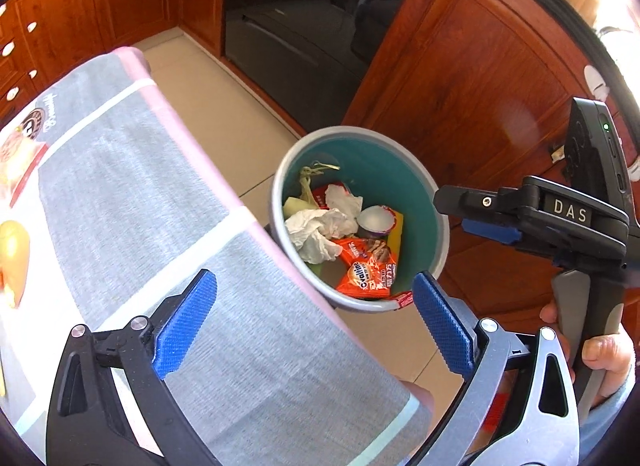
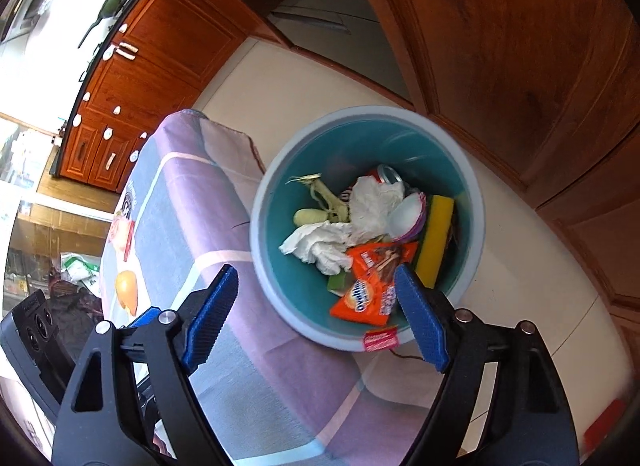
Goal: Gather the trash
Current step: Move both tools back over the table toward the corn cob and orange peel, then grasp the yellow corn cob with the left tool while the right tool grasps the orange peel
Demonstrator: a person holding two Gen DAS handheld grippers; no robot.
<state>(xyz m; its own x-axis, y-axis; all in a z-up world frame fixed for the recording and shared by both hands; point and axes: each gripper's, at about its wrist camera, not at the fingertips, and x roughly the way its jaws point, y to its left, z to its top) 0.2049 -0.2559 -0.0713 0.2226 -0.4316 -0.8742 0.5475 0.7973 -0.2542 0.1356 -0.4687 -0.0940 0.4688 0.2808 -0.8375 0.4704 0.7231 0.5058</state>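
Observation:
A round bin [image 1: 420, 185] with a grey rim and teal inside stands on the floor beside the table; it also shows in the right wrist view [image 2: 280, 266]. It holds crumpled white tissues [image 1: 316, 231], an orange Ovaltine wrapper [image 1: 366, 274], a small cup [image 1: 374, 219], a yellow sponge [image 2: 436, 238] and vegetable scraps [image 2: 312, 215]. My left gripper [image 1: 316, 322] is open and empty above the table edge, near the bin. My right gripper [image 2: 320, 314] is open and empty above the bin; in the left wrist view it [image 1: 480, 213] is at the right.
The table carries a grey and pink cloth [image 1: 132, 193]. An orange-yellow fruit [image 1: 14, 262] and a packet [image 1: 16, 153] lie on it at the left. Wooden cabinets [image 1: 472, 73] and a dark oven [image 1: 304, 25] stand behind the bin. The floor [image 1: 224, 105] is pale tile.

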